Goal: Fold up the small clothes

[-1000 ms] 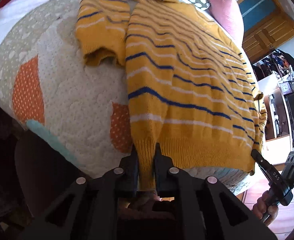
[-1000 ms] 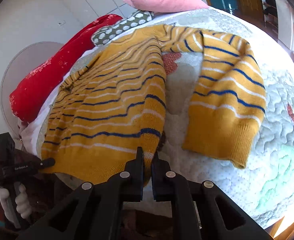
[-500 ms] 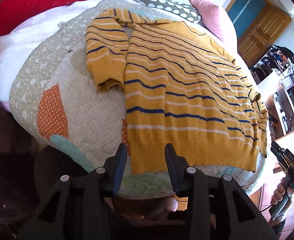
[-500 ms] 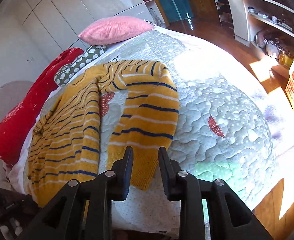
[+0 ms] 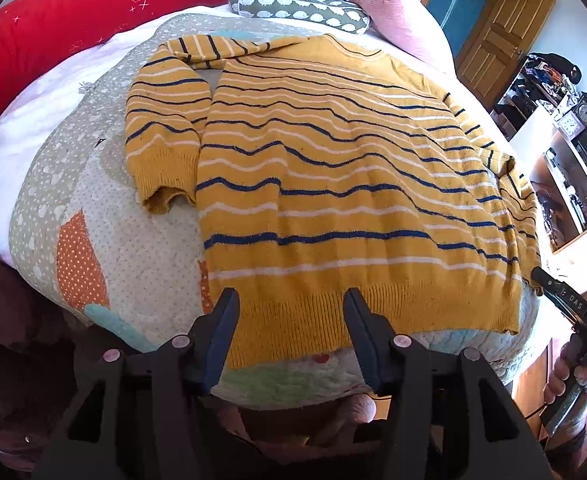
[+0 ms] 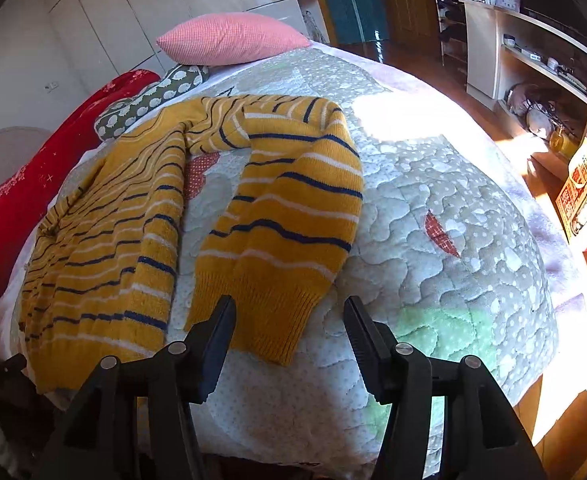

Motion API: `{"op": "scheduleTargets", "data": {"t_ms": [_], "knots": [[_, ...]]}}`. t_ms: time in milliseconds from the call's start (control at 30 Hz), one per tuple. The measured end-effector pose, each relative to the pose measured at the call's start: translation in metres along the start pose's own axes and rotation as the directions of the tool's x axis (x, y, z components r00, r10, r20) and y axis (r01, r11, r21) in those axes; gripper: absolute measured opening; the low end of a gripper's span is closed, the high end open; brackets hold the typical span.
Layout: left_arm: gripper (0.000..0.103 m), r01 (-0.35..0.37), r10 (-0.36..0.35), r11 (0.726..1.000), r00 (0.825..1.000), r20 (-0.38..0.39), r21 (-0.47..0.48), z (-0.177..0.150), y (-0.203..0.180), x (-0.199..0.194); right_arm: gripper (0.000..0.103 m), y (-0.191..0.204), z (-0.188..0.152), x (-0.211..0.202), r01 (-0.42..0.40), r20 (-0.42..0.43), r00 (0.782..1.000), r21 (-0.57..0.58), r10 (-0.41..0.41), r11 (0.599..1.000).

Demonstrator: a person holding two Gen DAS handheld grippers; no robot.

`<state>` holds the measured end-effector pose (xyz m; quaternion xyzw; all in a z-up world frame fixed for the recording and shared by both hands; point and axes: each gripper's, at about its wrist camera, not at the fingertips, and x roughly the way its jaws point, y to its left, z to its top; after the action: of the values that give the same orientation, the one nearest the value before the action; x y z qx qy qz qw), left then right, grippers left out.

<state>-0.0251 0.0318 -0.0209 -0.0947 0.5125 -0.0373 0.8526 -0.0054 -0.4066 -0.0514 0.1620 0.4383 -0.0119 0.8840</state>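
A yellow knitted sweater (image 5: 333,184) with blue and white stripes lies flat on the quilted bed cover (image 5: 133,240), hem toward me. Its left sleeve (image 5: 161,136) is bent down beside the body. My left gripper (image 5: 289,332) is open and empty, just in front of the hem's left part. In the right wrist view the sweater body (image 6: 105,232) lies at left and the right sleeve (image 6: 289,216) bends down toward me. My right gripper (image 6: 289,332) is open and empty, with the sleeve cuff (image 6: 253,304) between and just beyond its fingers.
A red bolster (image 5: 73,24), a patterned cushion (image 5: 301,4) and a pink pillow (image 6: 233,38) lie at the head of the bed. Shelves (image 6: 533,60) and a wooden floor are to the right. The bed's front edge is right below both grippers.
Both grippers were shut on the sweater's hem corners one second ago. They have let go, opened wide and drawn back. The right gripper has turned toward the right sleeve cuff.
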Motion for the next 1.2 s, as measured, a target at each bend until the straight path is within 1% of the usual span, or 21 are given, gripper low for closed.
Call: {"op": "scheduleTargets", "data": {"t_ms": [133, 167, 200, 233, 267, 300, 367, 433, 533, 633, 733, 867, 933, 967, 1000, 1033, 1067, 1100, 1133, 1167, 1200], "knots": [[0.053, 0.012, -0.012, 1.0, 1.0, 0.012, 0.004, 0.004, -0.001, -0.004, 0.059, -0.005, 0.001, 0.008, -0.002, 0.02, 1.0, 0.063, 0.001, 0.998], [0.053, 0.018, -0.018, 1.0, 1.0, 0.017, 0.002, 0.006, 0.0, -0.006, 0.052, -0.004, 0.004, 0.009, -0.022, 0.021, 1.0, 0.066, 0.02, 0.998], [0.053, 0.027, -0.027, 1.0, 0.999, 0.021, -0.002, 0.009, 0.001, -0.008, 0.022, -0.005, 0.008, 0.01, -0.057, 0.019, 0.998, 0.076, 0.055, 0.996], [0.053, 0.035, -0.035, 0.999, 0.999, 0.024, -0.008, 0.012, 0.001, -0.009, 0.009, -0.007, 0.014, 0.012, -0.093, 0.003, 0.996, 0.093, 0.093, 0.991], [0.053, 0.045, -0.044, 0.999, 0.999, 0.028, -0.014, 0.014, 0.002, -0.011, 0.009, -0.01, 0.02, 0.012, -0.119, -0.008, 0.993, 0.115, 0.121, 0.986], [0.053, 0.056, -0.055, 0.998, 0.998, 0.035, -0.019, 0.018, 0.004, -0.012, 0.009, -0.011, 0.027, 0.007, -0.125, 0.002, 0.992, 0.125, 0.126, 0.984], [0.054, 0.068, -0.066, 0.997, 0.997, 0.05, -0.023, 0.025, 0.007, -0.013, 0.009, -0.003, 0.049, -0.01, -0.076, 0.053, 0.996, 0.072, 0.072, 0.995], [0.054, 0.078, -0.076, 0.996, 0.995, 0.067, -0.031, 0.033, 0.013, -0.011, 0.009, 0.012, 0.081, -0.03, -0.037, 0.114, 0.993, 0.008, 0.036, 0.999], [0.054, 0.106, -0.102, 0.993, 0.992, 0.076, -0.056, 0.043, 0.022, -0.003, 0.009, 0.057, 0.133, -0.055, -0.011, 0.197, 0.98, -0.104, 0.031, 0.995], [0.054, 0.135, -0.127, 0.986, 0.988, 0.085, -0.098, 0.047, 0.036, 0.003, 0.009, 0.124, 0.174, -0.052, -0.033, 0.206, 0.975, -0.23, 0.082, 0.973], [0.054, 0.145, -0.132, 0.979, 0.987, 0.097, -0.144, 0.049, 0.053, 0.004, 0.009, 0.203, 0.19, -0.02, -0.093, 0.139, 0.979, -0.344, 0.149, 0.934], [0.054, 0.135, -0.115, 0.971, 0.987, 0.112, -0.197, 0.052, 0.078, 0.004, 0.009, 0.312, 0.178, 0.043, -0.187, -0.012, 0.979, -0.472, 0.206, 0.862], [0.055, 0.113, -0.089, 0.971, 0.989, 0.118, -0.213, 0.056, 0.09, 0.003, 0.01, 0.358, 0.16, 0.081, -0.24, -0.101, 0.97, -0.524, 0.22, 0.817], [0.055, 0.104, -0.078, 0.971, 0.989, 0.122, -0.217, 0.059, 0.095, 0.002, 0.012, 0.378, 0.149, 0.102, -0.289, -0.17, 0.957, -0.546, 0.234, 0.786], [0.056, 0.095, -0.068, 0.971, 0.99, 0.125, -0.218, 0.061, 0.098, 0.002, 0.012, 0.393, 0.139, 0.123, -0.331, -0.247, 0.941, -0.549, 0.23, 0.767], [0.058, 0.087, -0.059, 0.972, 0.99, 0.129, -0.218, 0.065, 0.102, 0.001, 0.012, 0.402, 0.13, 0.141, -0.354, -0.308, 0.927, -0.538, 0.213, 0.765], [0.059, 0.084, -0.056, 0.973, 0.989, 0.135, -0.214, 0.069, 0.104, 0.001, 0.012, 0.406, 0.124, 0.152, -0.366, -0.341, 0.917, -0.521, 0.205, 0.771], [0.06, 0.084, -0.055, 0.974, 0.989, 0.137, -0.209, 0.073, 0.106, 0.002, 0.012, 0.405, 0.121, 0.154, -0.387, -0.349, 0.909, -0.498, 0.228, 0.776], [0.06, 0.085, -0.058, 0.975, 0.989, 0.137, -0.204, 0.078, 0.106, 0.004, 0.016, 0.4, 0.12, 0.151, -0.403, -0.341, 0.904, -0.481, 0.258, 0.779], [0.06, 0.092, -0.065, 0.976, 0.989, 0.135, -0.198, 0.084, 0.106, 0.006, 0.02, 0.394, 0.121, 0.145, -0.399, -0.32, 0.909, -0.479, 0.267, 0.782], [0.06, 0.104, -0.079, 0.977, 0.988, 0.133, -0.188, 0.093, 0.105, 0.01, 0.031, 0.385, 0.123, 0.137, -0.375, -0.284, 0.922, -0.491, 0.262, 0.786]]}}
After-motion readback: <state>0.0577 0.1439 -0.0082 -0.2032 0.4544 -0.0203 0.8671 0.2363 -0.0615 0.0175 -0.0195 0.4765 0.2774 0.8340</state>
